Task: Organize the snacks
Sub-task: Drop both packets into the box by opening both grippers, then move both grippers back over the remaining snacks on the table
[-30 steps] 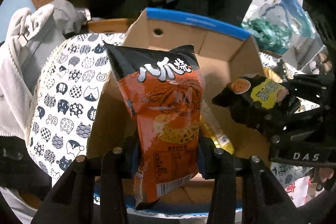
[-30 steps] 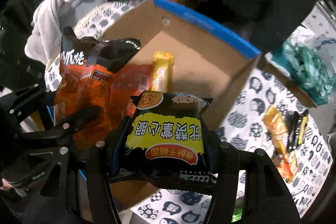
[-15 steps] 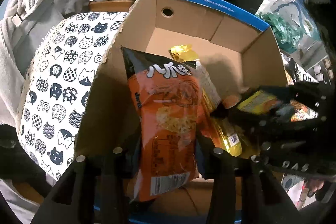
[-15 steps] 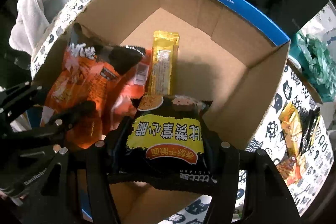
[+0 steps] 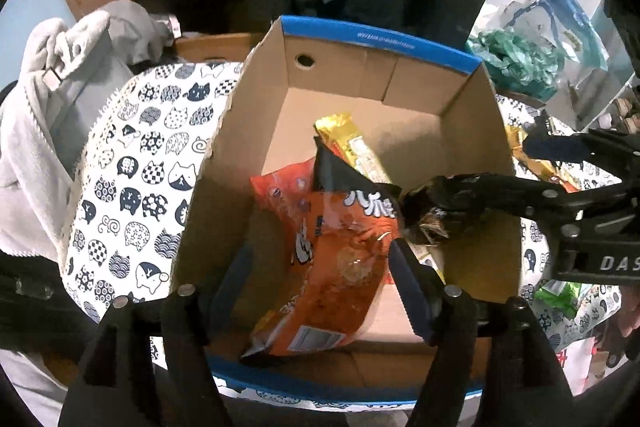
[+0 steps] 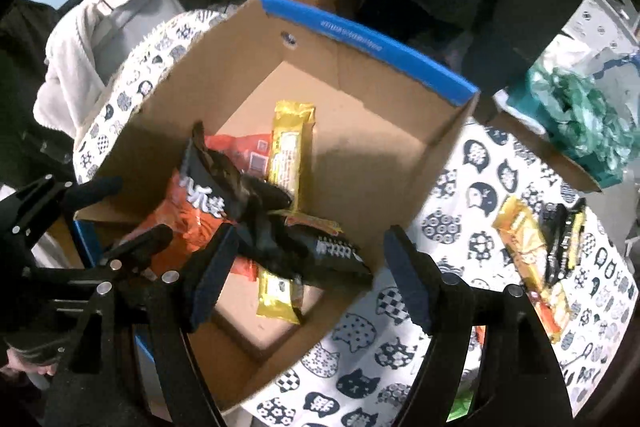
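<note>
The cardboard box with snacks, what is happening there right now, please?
A person holds two grippers over the cardboard box. The left gripper and the right gripper have just been opening their jaws. The orange bag and the black packet now lie loose inside, beside a yellow bar.

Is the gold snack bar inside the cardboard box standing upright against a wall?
No, in the right wrist view the gold snack bar lies flat on the floor of the cardboard box, partly under the other packets.
</note>
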`<state>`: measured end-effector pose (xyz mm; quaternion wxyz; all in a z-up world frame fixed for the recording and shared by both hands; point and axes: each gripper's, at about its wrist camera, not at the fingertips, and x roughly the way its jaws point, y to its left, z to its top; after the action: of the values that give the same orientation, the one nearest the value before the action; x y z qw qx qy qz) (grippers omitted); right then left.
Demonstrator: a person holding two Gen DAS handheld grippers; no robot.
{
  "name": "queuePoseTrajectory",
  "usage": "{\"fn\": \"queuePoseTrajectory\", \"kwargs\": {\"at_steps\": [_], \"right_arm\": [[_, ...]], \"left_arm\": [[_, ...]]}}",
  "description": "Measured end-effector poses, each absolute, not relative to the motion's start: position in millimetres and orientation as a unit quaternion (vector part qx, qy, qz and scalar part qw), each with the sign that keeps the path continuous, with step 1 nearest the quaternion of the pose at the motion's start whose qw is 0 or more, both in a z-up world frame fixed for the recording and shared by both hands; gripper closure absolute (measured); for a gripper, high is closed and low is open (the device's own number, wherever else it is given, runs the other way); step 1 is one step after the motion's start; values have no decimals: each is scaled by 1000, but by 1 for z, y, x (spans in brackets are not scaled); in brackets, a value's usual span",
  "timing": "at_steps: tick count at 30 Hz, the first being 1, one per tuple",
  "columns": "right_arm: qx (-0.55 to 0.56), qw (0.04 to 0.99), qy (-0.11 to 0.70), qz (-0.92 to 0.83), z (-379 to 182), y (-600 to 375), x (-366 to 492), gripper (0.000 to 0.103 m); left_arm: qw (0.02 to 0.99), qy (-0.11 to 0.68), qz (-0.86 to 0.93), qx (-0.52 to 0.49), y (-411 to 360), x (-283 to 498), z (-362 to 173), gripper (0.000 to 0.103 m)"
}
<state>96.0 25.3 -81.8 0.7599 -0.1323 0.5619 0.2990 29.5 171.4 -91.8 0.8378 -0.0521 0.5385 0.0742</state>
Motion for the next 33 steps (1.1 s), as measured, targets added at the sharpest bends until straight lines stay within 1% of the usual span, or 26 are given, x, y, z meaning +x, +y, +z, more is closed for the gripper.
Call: {"fn": "queuePoseTrajectory", "kwargs": {"at_steps": [8,13,16,19,22,33], "right_arm": [[-135,784,533,290,-53,0,83,24],[-132,794,521,283,-39,-22,75,22],[-130,799,518,278,-34,-38,71,22],[-126,802,518,271,-32,-53,69,22],[-120,804,519,265,-31,-67,65,22],[-100,810,531,228,-33,-142,57,22]], "left_arm": [[850,521,55,-49,153,26,-75,30],[859,510,36,-38,136,25,-65,26],[861,507,25,-31,125,23,-62,26],[863,505,13,-25,112,22,-58,26],[865,502,1,-19,100,21,-54,23],[857,512,-57,-9,47,29,-58,23]]}}
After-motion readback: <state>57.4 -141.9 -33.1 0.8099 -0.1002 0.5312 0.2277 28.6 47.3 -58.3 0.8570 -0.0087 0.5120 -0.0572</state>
